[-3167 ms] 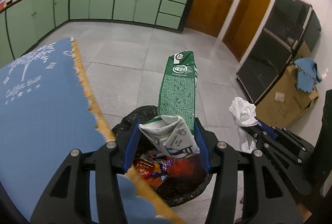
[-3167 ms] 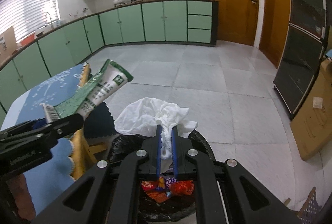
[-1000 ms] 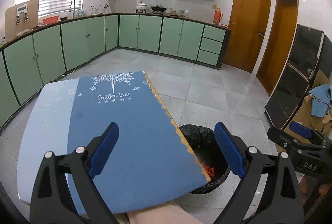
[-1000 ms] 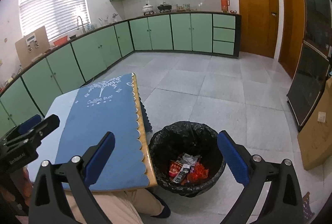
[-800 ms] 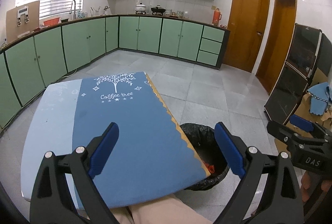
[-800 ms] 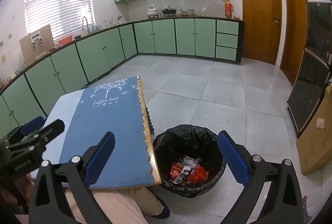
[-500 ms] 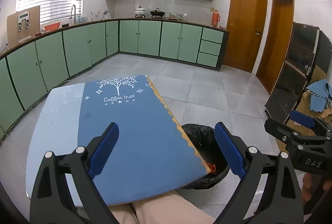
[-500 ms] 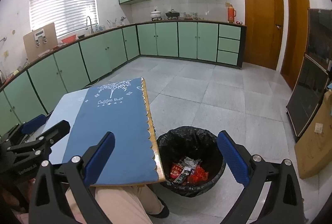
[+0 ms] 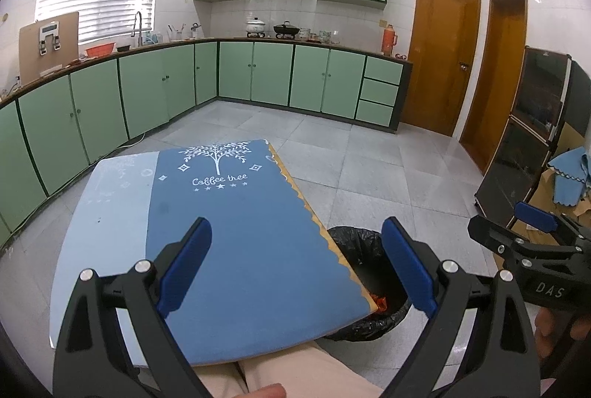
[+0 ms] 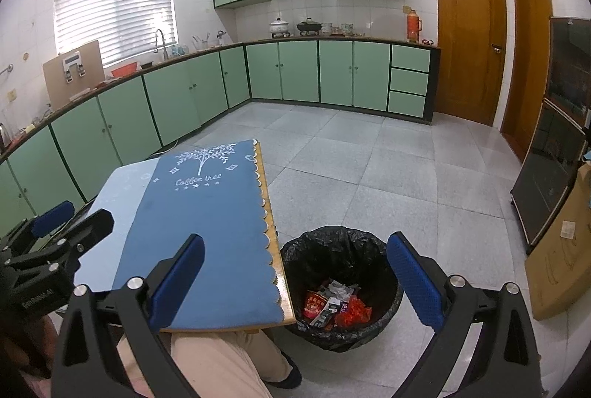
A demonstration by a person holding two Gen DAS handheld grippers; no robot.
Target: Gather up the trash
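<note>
Black bin (image 10: 376,250) half-hidden by table (image 9: 258,250) | left gripper (image 9: 295,263), right gripper (image 10: 295,280): wide apart, empty

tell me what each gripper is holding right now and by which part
Nothing is held. The left gripper and the right gripper both stand open and empty above the table and trash bin.

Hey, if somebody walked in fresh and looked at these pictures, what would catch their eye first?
Probably the blue "Coffee tree" tablecloth filling the near foreground, with nothing lying on it. Next, the black-lined trash bin on the floor at its right edge, holding red wrappers. Both tongs, left and right, stand wide open and hold nothing.
</note>
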